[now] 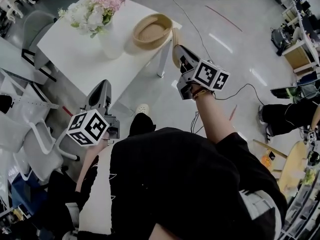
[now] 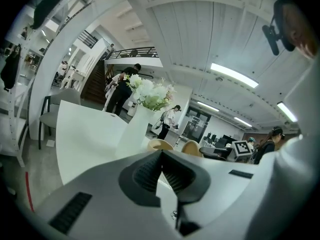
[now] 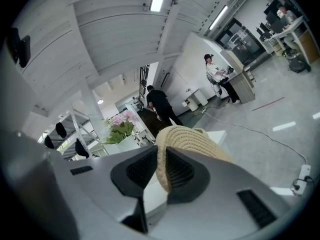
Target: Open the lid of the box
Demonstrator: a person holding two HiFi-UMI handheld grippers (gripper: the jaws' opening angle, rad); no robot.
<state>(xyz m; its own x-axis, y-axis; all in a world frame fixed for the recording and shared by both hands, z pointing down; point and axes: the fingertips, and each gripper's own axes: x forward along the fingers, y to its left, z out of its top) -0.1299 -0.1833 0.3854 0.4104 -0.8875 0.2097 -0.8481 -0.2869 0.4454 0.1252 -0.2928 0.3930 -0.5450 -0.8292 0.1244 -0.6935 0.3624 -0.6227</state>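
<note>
A round woven basket (image 1: 152, 30), the box, sits open on the white table (image 1: 75, 49) near its right end. My right gripper (image 1: 179, 53) is shut on the woven lid (image 1: 175, 46), which stands on edge just off the table's right corner, clear of the basket. In the right gripper view the lid (image 3: 195, 141) runs up between the two ribbed pads of the gripper (image 3: 162, 165). My left gripper (image 1: 102, 86) hovers by the table's front edge with its jaws together and nothing in them; its tips (image 2: 161, 156) point over the tabletop (image 2: 85, 139).
A white vase of pink and white flowers (image 1: 102, 14) stands on the table left of the basket. Grey chairs (image 1: 35, 24) and white racks line the left side. A cable (image 1: 235, 91) lies on the floor, and a seated person's legs (image 1: 287, 116) are at the right.
</note>
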